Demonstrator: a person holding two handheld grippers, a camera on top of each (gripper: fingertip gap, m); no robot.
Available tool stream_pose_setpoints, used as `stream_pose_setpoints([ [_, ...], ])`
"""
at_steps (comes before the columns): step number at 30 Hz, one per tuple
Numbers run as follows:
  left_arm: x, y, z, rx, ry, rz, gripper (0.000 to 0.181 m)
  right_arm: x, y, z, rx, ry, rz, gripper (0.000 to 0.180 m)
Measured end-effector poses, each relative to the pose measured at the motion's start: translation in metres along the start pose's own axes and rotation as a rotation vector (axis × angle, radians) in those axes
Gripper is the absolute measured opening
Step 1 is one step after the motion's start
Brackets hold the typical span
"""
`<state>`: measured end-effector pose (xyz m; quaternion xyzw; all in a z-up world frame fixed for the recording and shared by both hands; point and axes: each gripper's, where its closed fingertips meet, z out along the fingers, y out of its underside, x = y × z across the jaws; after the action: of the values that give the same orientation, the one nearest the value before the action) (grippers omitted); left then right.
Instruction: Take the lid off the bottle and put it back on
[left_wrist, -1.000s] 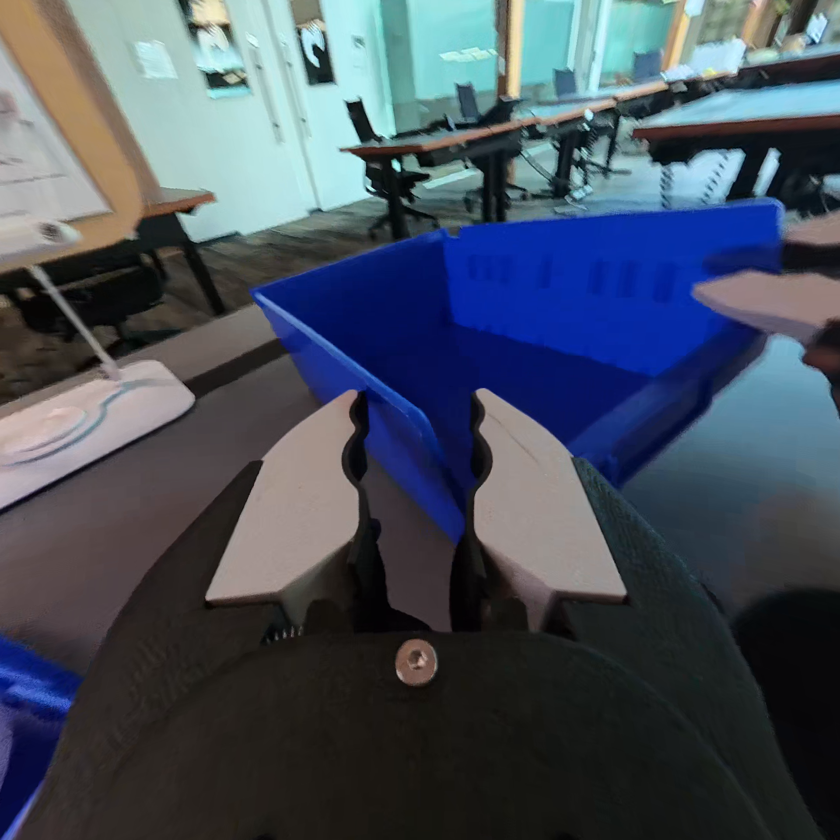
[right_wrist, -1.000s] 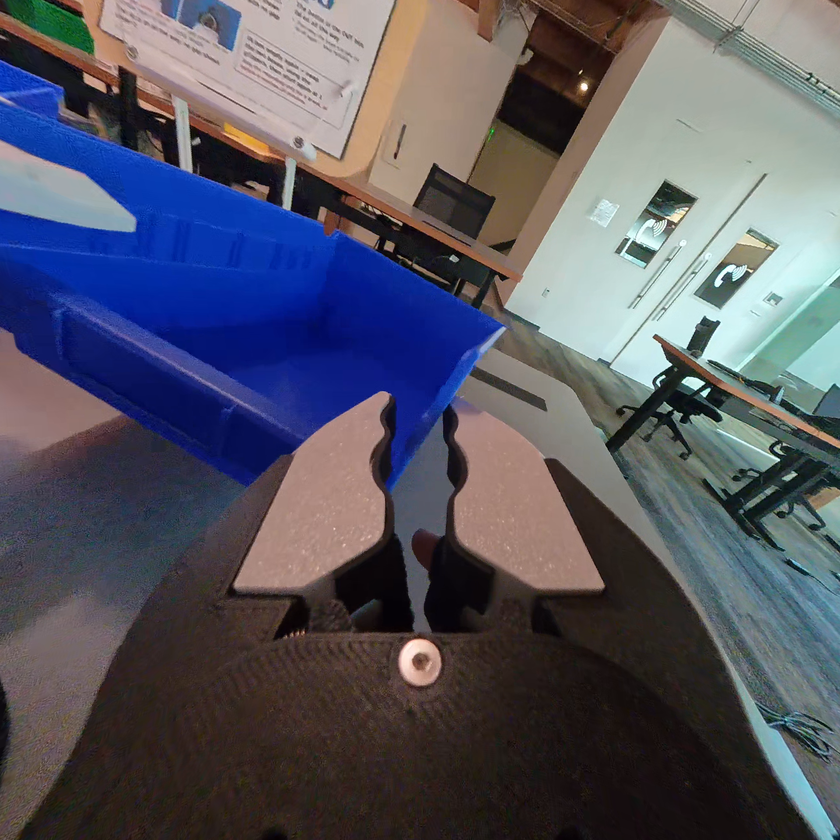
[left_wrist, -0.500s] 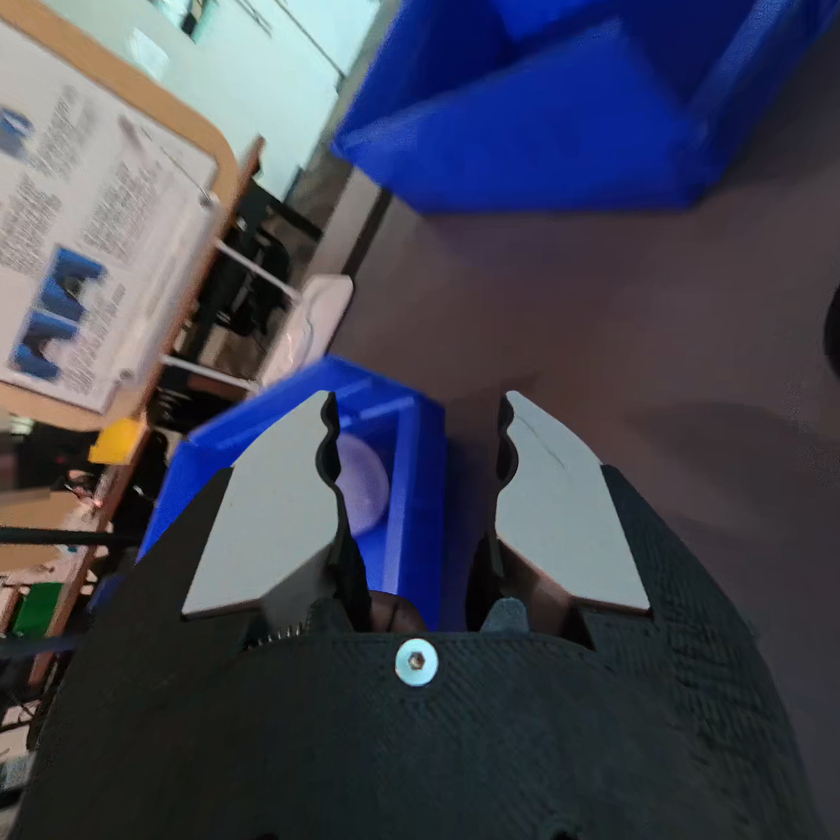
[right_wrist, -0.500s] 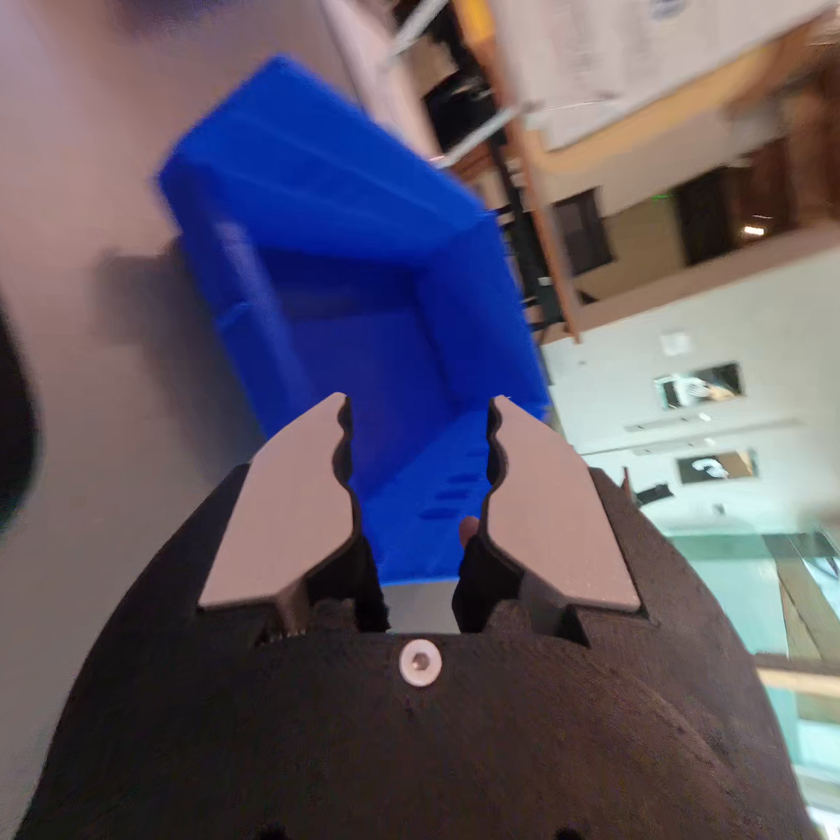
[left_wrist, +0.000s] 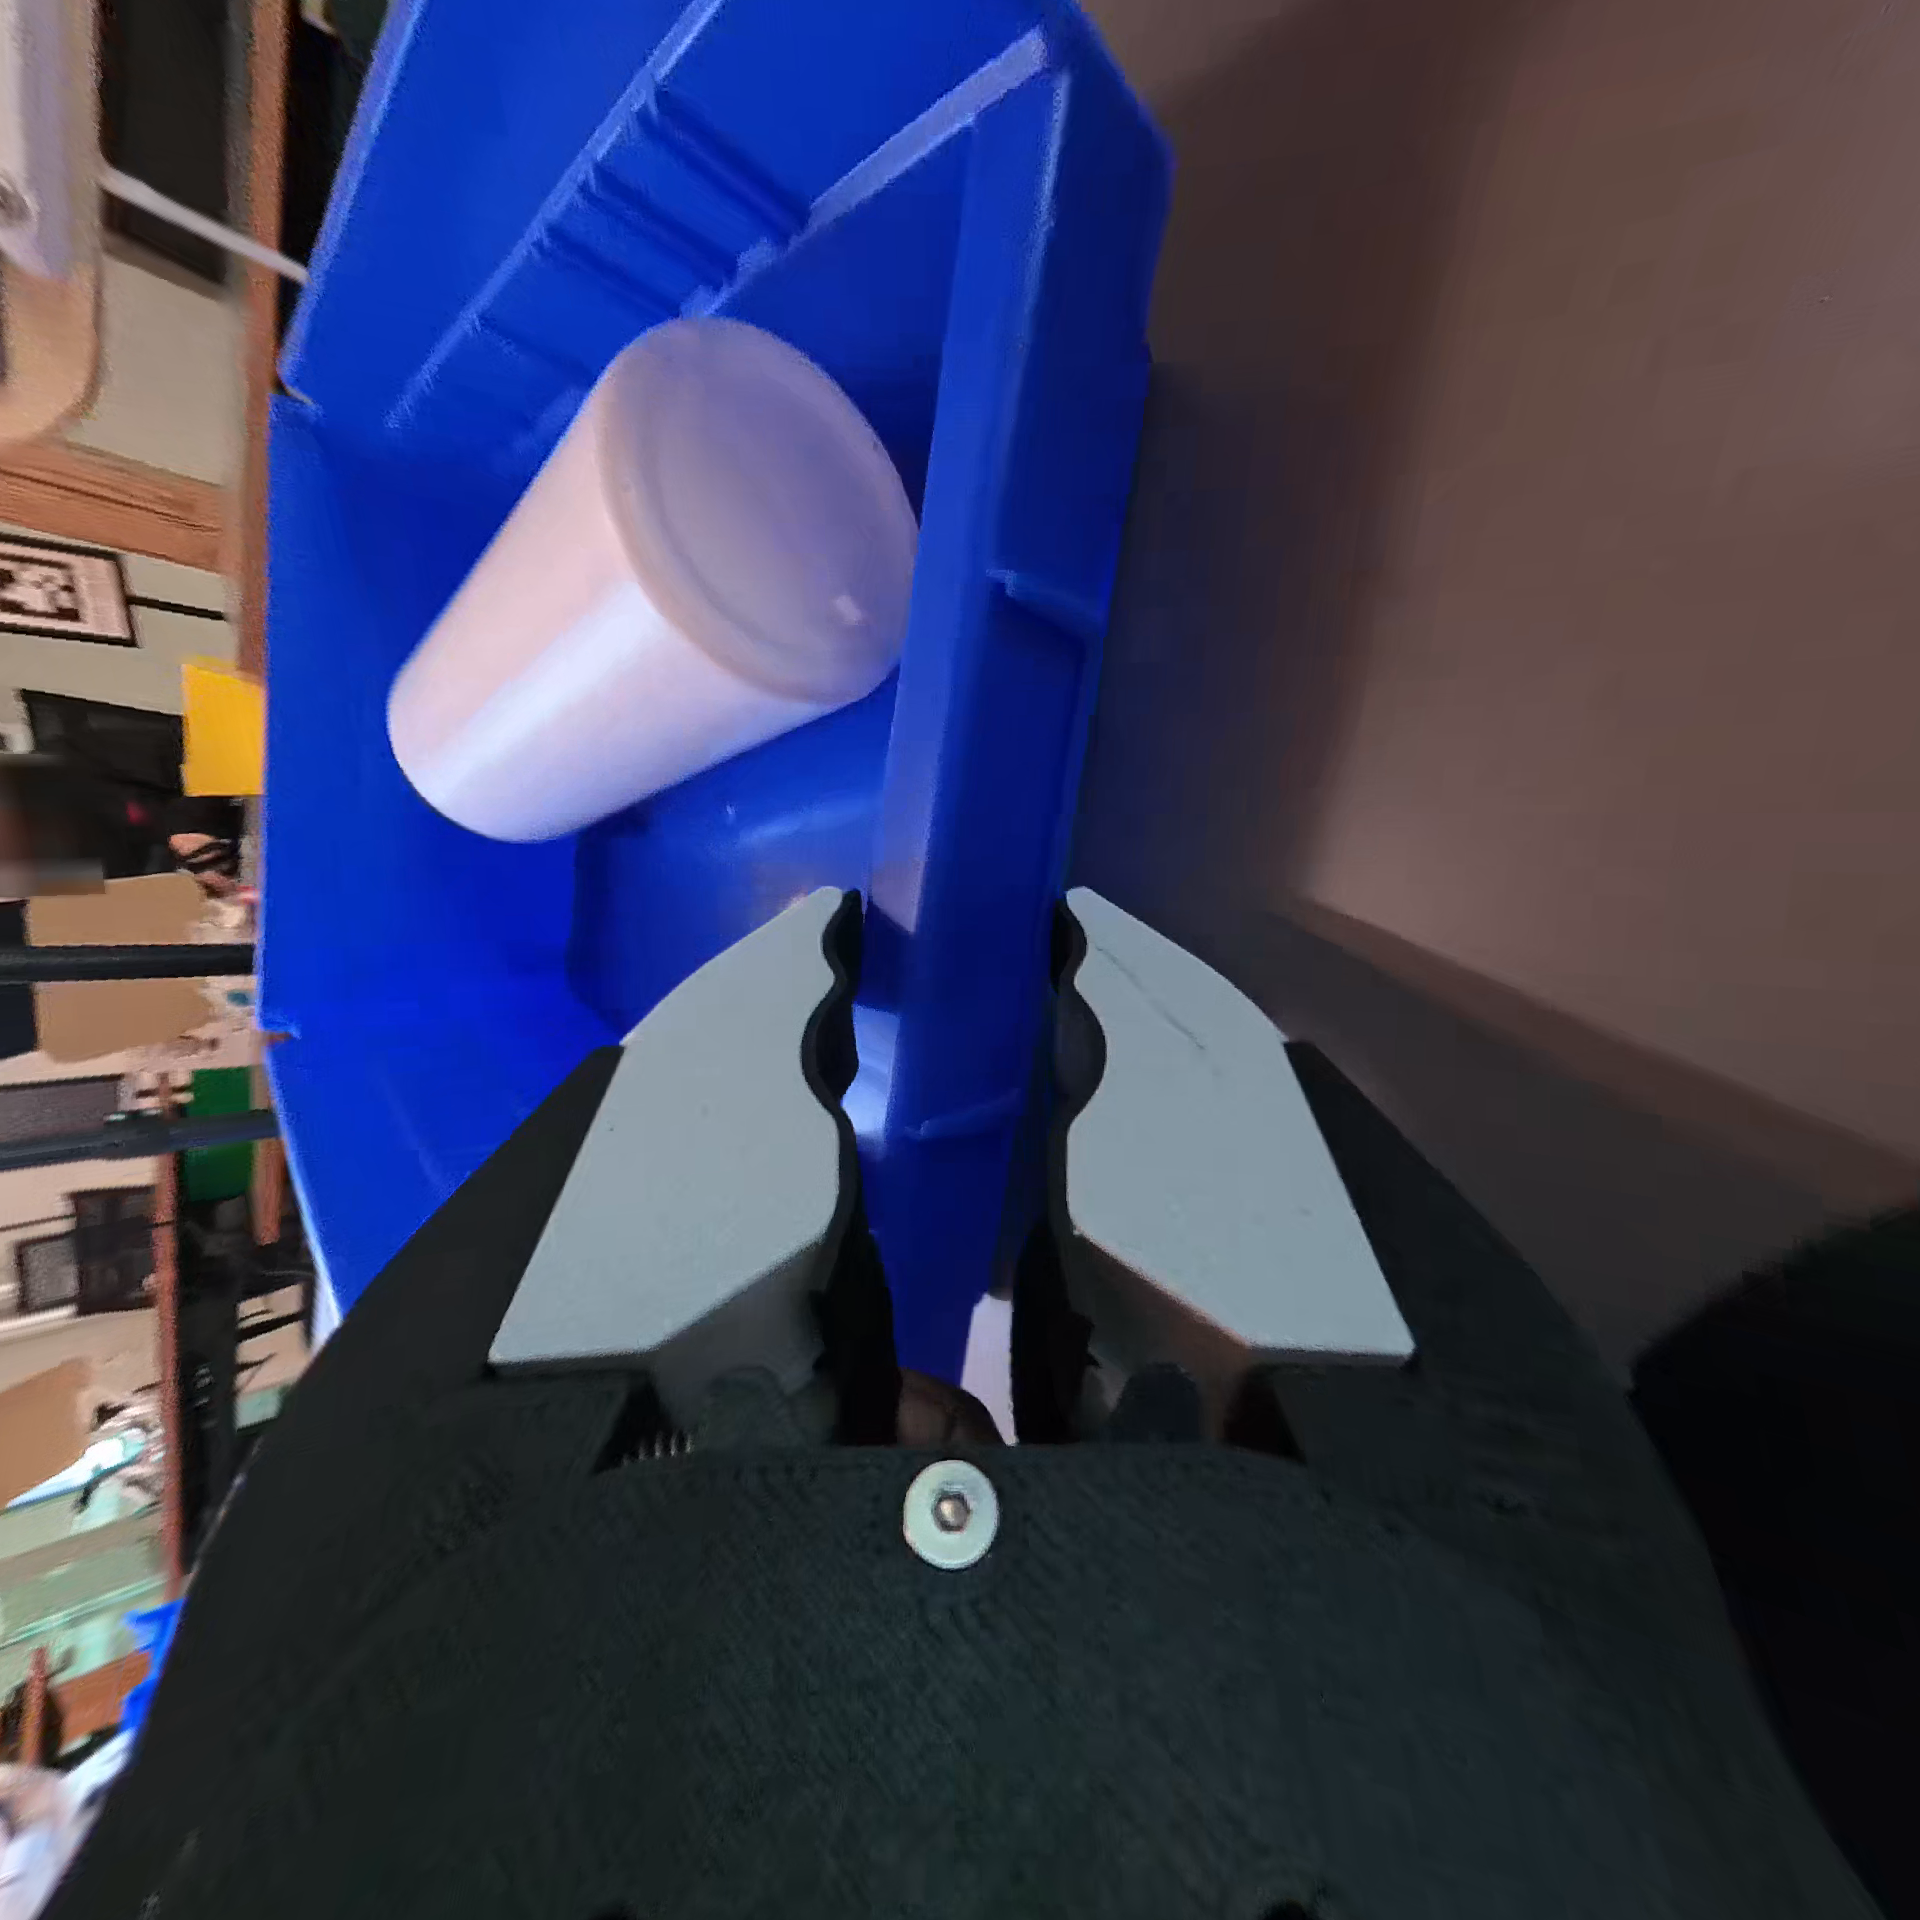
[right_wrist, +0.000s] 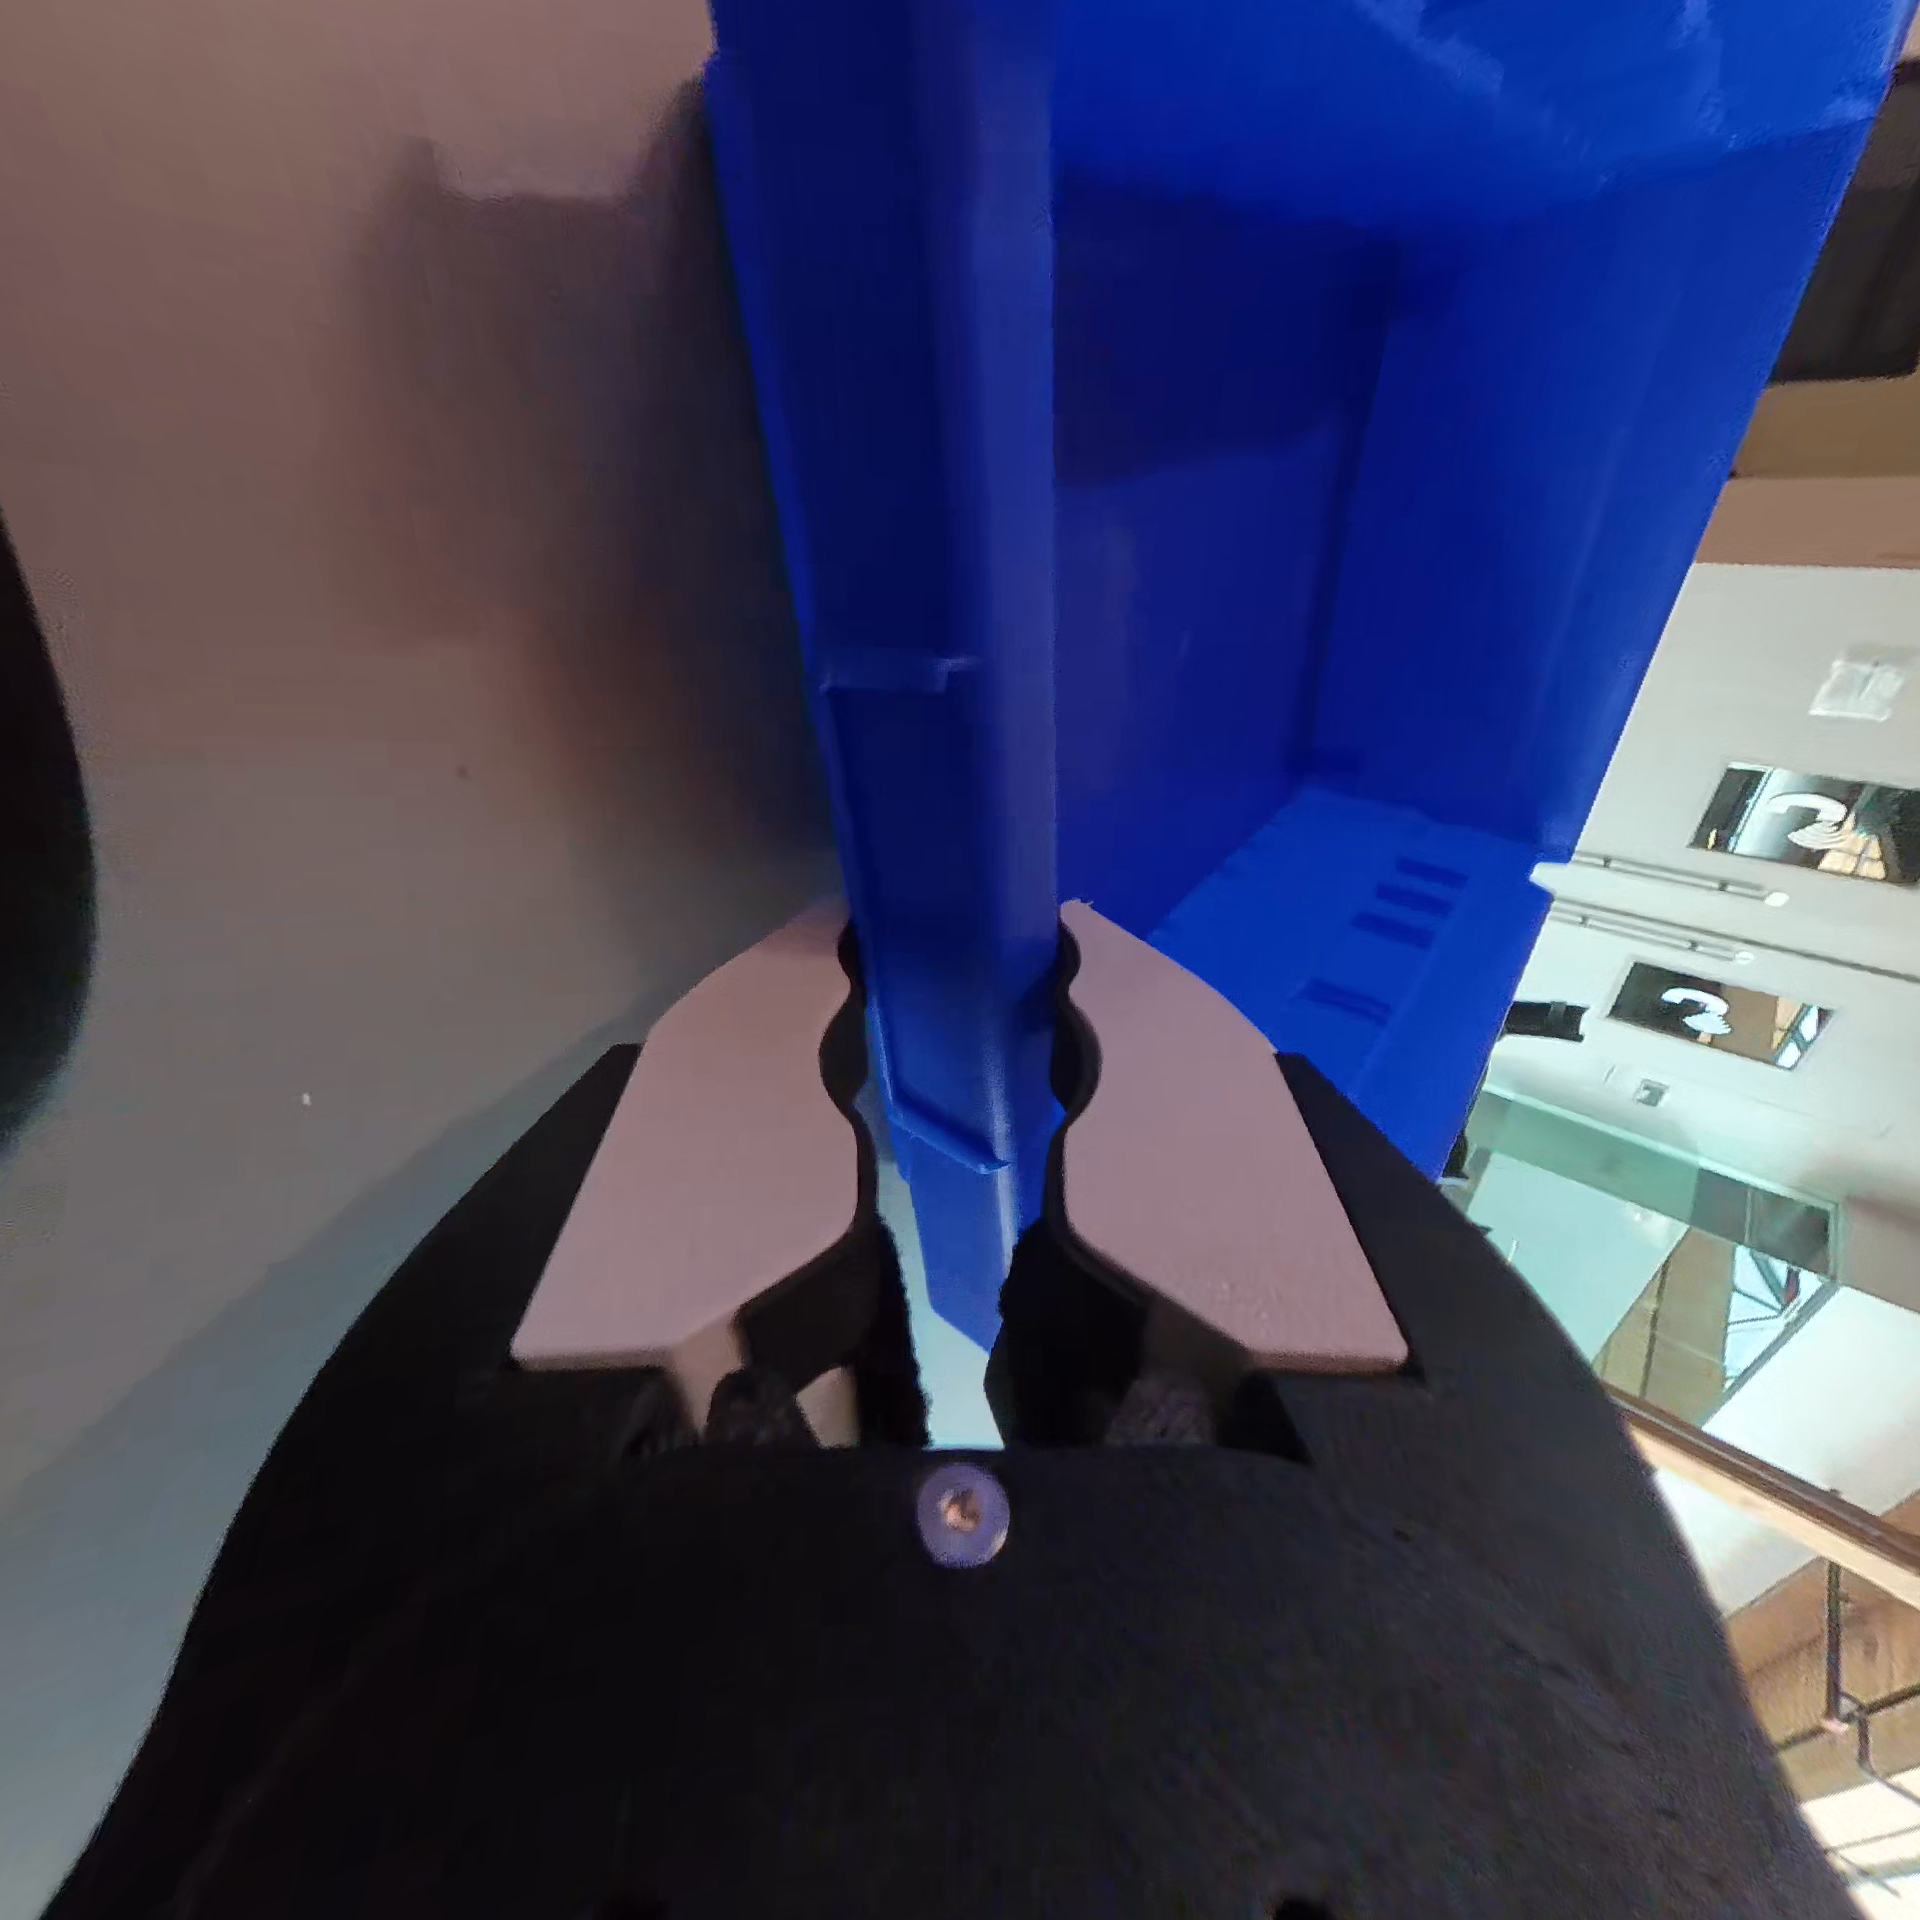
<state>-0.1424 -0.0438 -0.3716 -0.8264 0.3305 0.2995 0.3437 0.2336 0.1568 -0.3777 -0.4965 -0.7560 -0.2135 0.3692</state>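
A white bottle (left_wrist: 623, 623) lies on its side inside a blue bin (left_wrist: 987, 623), one round flat end turned toward me. I cannot tell the lid apart from the body. My left gripper (left_wrist: 958, 914) straddles this bin's near side wall, rolled about a quarter turn, with its jaws closed on the wall. In the right wrist view my right gripper (right_wrist: 956, 920) is closed in the same way on the side wall of a second blue bin (right_wrist: 935, 520), whose visible inside is empty.
Both bins stand on a grey-brown table (left_wrist: 1558, 520), which also shows in the right wrist view (right_wrist: 364, 520). A dark rounded shape lies at the table's edge in both views (left_wrist: 1766, 1403) (right_wrist: 31, 831). Office desks, doors and a poster board are in the background. Some 45 cm of space lies between my two pairs of fingers.
Both grippers have rolled about a quarter turn and moved onto the bins. Their jaws, wider half a second ago, now close around the bin walls. The bottle has come into the left view.
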Motion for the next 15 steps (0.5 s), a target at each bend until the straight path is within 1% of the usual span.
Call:
stream_pose_setpoints([
  [4, -0.005, 0.042, -0.016, 0.006, 0.100, -0.037, 0.036, -0.001, 0.015, -0.002, -0.025, -0.006, 0.011, 0.032],
  [7, -0.011, 0.076, -0.029, -0.003, 0.121, -0.044, 0.037, -0.004, 0.028, -0.005, -0.064, -0.019, 0.007, 0.032],
  [12, -0.017, 0.131, -0.053, -0.050, 0.100, -0.040, 0.038, -0.007, 0.048, -0.009, -0.107, -0.039, 0.020, 0.032],
  [15, -0.023, 0.168, -0.067, -0.129, 0.031, 0.061, 0.036, -0.010, 0.063, -0.012, -0.146, -0.066, 0.023, 0.032],
])
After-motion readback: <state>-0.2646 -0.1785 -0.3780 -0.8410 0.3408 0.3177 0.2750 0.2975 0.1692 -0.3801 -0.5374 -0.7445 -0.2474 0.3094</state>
